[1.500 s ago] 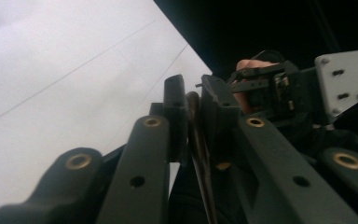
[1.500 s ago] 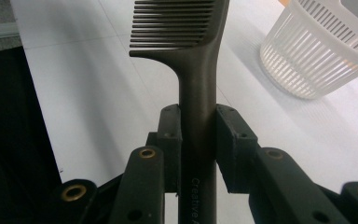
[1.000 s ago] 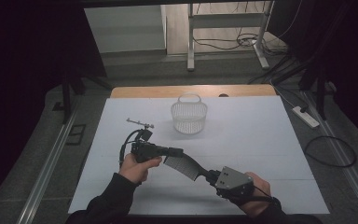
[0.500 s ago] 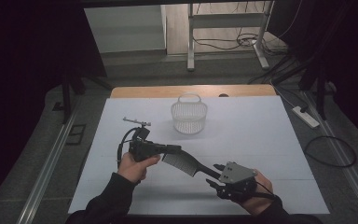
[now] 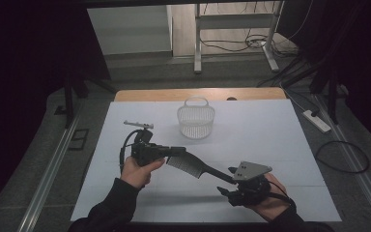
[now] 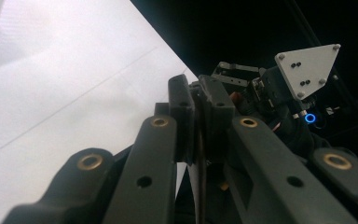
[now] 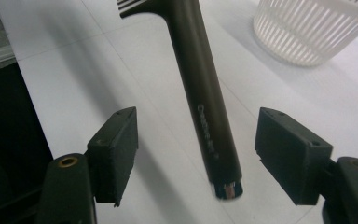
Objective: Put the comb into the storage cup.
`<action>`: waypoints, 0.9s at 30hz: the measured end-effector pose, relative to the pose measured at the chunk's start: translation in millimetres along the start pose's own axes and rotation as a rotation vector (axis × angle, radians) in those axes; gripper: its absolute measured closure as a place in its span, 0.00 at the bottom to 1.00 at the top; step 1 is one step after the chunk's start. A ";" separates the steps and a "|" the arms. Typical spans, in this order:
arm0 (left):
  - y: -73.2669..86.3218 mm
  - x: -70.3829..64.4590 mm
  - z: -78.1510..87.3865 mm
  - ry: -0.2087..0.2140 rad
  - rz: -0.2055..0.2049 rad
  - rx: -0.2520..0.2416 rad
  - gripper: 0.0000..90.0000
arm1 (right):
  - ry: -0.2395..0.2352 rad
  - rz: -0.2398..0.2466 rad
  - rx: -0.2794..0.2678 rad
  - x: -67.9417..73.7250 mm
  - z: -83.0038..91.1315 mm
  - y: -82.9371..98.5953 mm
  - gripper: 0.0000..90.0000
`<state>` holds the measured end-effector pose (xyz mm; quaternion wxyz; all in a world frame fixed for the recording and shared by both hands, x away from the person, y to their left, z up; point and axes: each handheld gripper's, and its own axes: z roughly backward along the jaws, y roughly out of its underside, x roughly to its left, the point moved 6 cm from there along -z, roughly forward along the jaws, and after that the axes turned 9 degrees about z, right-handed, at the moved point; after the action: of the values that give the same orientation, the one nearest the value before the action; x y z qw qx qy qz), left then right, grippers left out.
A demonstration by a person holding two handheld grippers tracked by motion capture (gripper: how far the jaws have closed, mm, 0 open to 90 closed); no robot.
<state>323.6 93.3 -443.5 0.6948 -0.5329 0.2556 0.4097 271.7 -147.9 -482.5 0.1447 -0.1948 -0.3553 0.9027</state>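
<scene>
I am holding the comb [image 5: 188,164] by its toothed end above the table [image 5: 280,145] in the left gripper's [image 5: 170,151] closed jaws, positioning the right gripper's [image 7: 196,158] open jaws astride its handle; closing them seems next.

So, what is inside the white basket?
The white basket looks empty through its slotted wall in the high view; its floor is too small to see clearly. The right gripper view shows its outer wall, not the inside.

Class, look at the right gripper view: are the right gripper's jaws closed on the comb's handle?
No: the right gripper has its jaws spread wide, with the comb handle lying between them and touching neither.
</scene>
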 end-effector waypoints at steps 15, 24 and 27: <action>-9.3 0.6 14.1 -0.067 -0.036 -0.051 0.94 | -0.019 -0.102 0.009 -15.3 7.1 11.8 0.19; -20.0 -0.4 17.3 -0.099 -0.062 -0.052 0.94 | -0.029 -0.169 0.023 -23.1 11.8 22.5 0.12; -23.1 -0.8 18.9 -0.108 -0.068 -0.053 0.94 | -0.015 -0.177 0.030 -25.9 13.1 25.1 0.07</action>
<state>341.0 108.8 -424.9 0.7069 -0.5366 0.1886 0.4205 285.5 -183.6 -484.8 0.2244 -0.1538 -0.3588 0.8929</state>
